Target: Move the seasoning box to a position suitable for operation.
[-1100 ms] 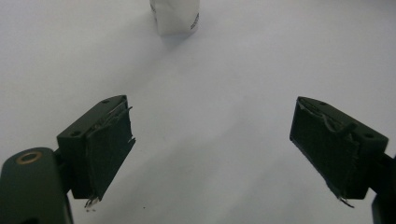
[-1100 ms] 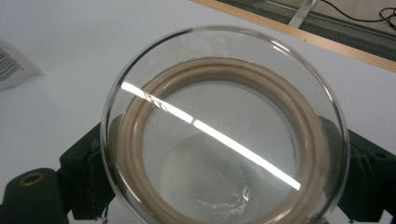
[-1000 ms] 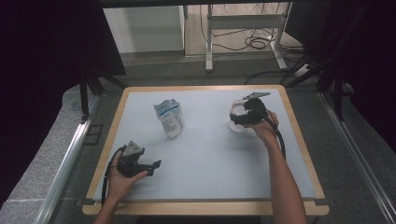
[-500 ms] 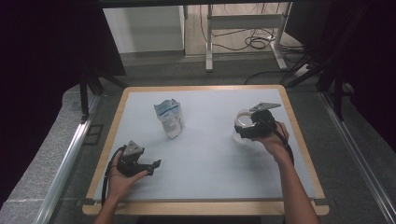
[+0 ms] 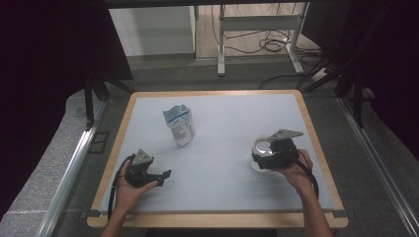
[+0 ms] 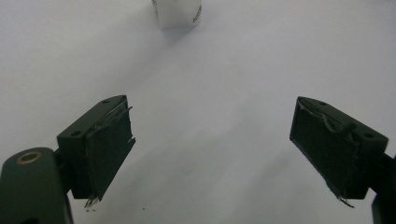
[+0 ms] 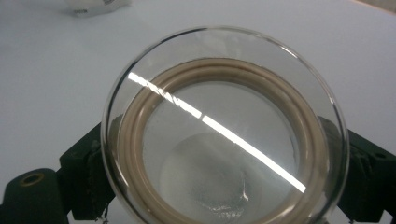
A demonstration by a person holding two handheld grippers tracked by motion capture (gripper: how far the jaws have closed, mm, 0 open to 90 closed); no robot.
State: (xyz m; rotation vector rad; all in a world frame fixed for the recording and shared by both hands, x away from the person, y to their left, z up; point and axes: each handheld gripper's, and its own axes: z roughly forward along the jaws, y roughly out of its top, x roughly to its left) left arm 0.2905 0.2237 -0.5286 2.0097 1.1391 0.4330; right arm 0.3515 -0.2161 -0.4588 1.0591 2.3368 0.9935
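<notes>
High view: a glass lid (image 5: pixel 262 150) is clamped by the right gripper (image 5: pixel 269 157), lower right.
The left gripper (image 5: pixel 163 177), lower left, is held spread wide, grasping nothing.

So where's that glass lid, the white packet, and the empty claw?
glass lid (image 7: pixel 224 140): right gripper view, on its clear middle inside the beige ring.
white packet (image 5: pixel 179 126): high view, on its printed front.
left claw (image 6: pixel 212 154): left gripper view, midway between its open tips.

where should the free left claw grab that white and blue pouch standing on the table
Grip the pouch across its crumpled upper half, coming in level from the near side where the open left claw rests. It stands upright and narrows toward the top, so that part probably fits between the jaws best.
</notes>
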